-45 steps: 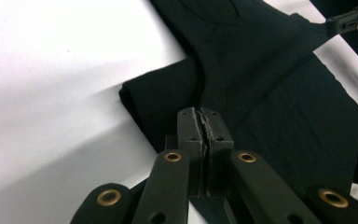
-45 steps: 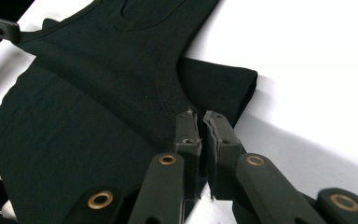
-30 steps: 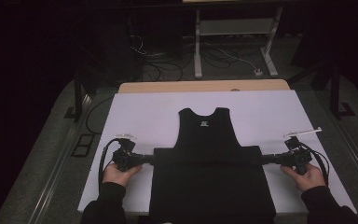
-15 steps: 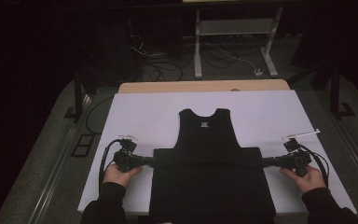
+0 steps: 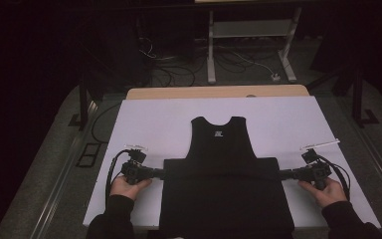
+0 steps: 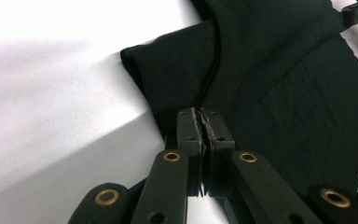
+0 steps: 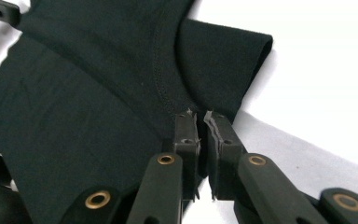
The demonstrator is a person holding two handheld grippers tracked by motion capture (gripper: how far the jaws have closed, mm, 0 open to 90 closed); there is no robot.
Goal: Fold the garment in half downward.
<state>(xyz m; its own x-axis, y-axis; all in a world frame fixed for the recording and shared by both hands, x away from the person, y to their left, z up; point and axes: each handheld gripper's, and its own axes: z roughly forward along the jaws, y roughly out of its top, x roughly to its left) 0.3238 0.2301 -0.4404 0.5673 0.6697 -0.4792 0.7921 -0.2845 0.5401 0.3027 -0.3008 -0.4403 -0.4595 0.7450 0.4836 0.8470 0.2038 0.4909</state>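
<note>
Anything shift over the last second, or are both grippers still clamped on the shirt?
Nothing visibly changed. The left gripper and right gripper stay shut on the side edges of the black shirt, which lies as before on the white table cover, its near part folded over.

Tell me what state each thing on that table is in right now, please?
Black t-shirt: lying flat, partly folded, lower half doubled up over the chest, sleeves tucked in.
Left gripper: shut on the shirt's folded edge.
Right gripper: shut on the opposite folded edge.
White table cover: spread flat under the shirt.
</note>
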